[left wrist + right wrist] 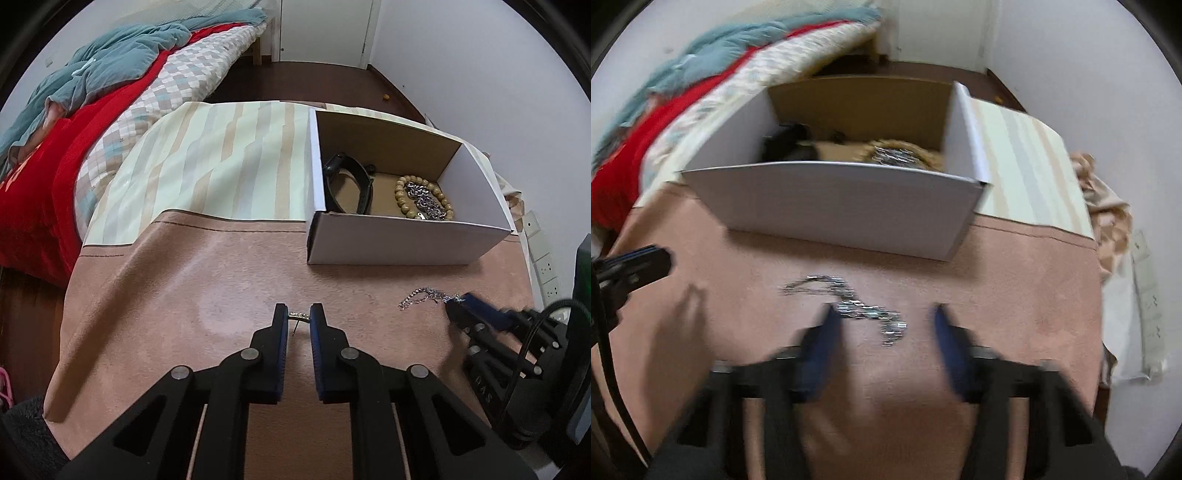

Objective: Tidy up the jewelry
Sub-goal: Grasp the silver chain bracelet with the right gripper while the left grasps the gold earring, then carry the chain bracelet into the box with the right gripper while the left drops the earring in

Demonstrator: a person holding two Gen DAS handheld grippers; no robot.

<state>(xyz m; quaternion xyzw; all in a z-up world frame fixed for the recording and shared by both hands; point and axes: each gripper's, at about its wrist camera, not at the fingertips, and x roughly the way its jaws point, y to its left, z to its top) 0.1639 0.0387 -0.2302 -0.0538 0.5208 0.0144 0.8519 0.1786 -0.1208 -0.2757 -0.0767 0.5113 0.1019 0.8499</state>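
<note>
Cardboard box (406,240) on the pink cloth (184,295) already holds a black band (347,184), a bead bracelet (424,199) and a chain. Two pieces remain outside, I judge. Left gripper (298,317) pinches a small earring (299,315) between nearly closed pads. Right gripper (882,321) stands spread around the silver chain (849,302) lying on the cloth, not yet gripping.

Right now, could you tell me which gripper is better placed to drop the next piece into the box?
Left: the left gripper already pinches the small earring, while the silver chain lies loose between the right gripper's open jaws.
</note>
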